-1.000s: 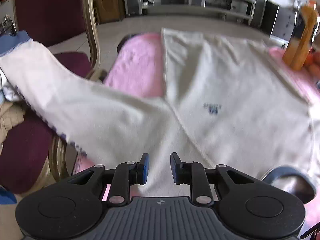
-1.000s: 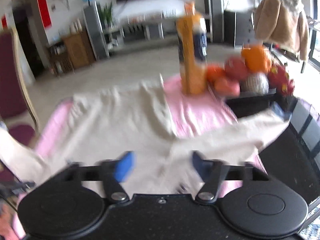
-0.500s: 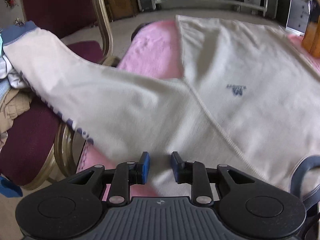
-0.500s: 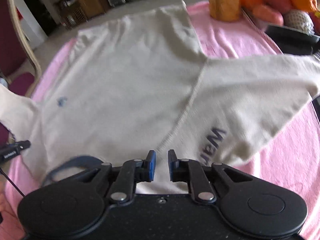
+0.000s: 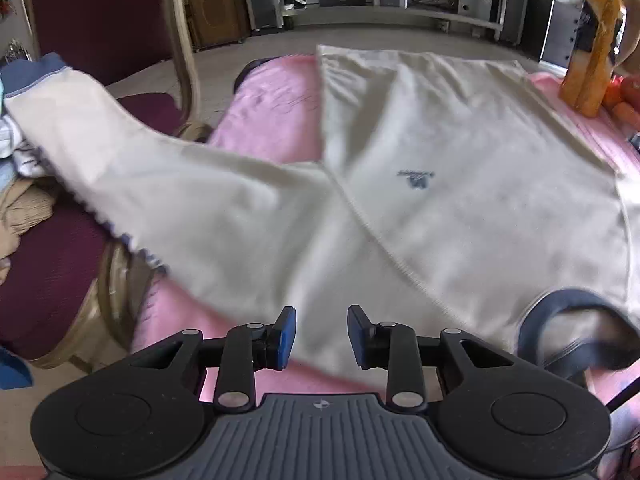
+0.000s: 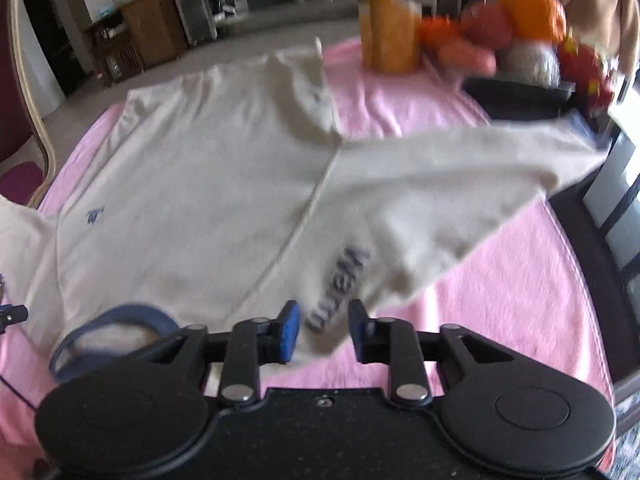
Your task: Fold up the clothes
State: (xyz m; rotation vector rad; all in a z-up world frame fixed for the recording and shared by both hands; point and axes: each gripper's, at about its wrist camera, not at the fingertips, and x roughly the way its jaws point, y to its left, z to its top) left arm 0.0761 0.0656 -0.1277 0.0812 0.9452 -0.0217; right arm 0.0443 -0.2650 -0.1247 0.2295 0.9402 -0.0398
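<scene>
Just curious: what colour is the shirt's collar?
Dark blue; the collar of the cream shirt shows best in the right wrist view.

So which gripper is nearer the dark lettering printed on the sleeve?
Right. The right gripper has the lettering directly ahead between its opening fingers; the left gripper is at the sweater's other shoulder.

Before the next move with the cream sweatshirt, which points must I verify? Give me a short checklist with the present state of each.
1. Cream sweatshirt lies flat on pink tablecloth: ok.
2. Left gripper holds nothing, jaws apart: ok.
3. Right gripper jaws opening, not pressing the cloth: ok.
4. Left sleeve on the table: not ok, it hangs over the dark red chair.
5. Orange bottle stands clear of the sweatshirt: ok.
6. Blue collar flat: cannot tell.
</scene>
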